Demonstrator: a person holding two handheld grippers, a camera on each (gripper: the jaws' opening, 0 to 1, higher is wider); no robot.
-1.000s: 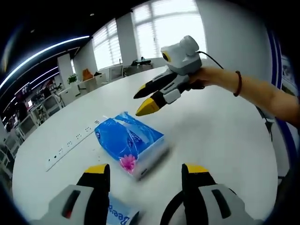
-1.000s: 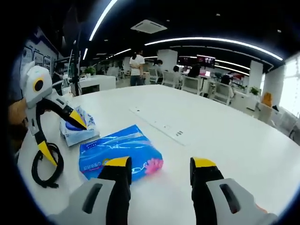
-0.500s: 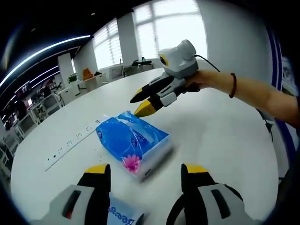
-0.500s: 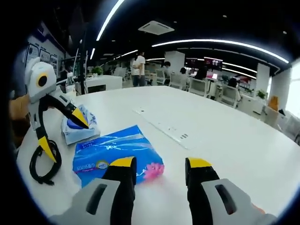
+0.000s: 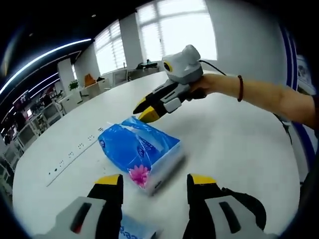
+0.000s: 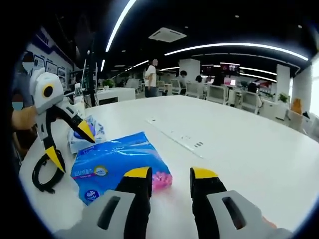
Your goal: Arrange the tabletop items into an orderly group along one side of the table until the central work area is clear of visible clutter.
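Right tongs (image 6: 169,178) apart, lined up on blue tissue pack (image 6: 117,164) to grip it | left tongs (image 5: 154,181) apart, waiting nearby | tabletop (image 6: 239,149) centre not cleared

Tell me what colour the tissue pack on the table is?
The tissue pack is bright blue with a pink flower on its end, clearest in the left gripper view.

A wide white tabletop (image 6: 239,149) with a recessed socket strip (image 6: 177,138) stands in an open-plan office. Tall bright windows (image 5: 164,27) line the far wall in the left gripper view, with desks and chairs (image 5: 107,82) below them. In the right gripper view the ceiling is dark, crossed by long curved light strips (image 6: 234,46) and a square ceiling vent (image 6: 167,34); a person (image 6: 150,77) stands among distant desks (image 6: 224,94).
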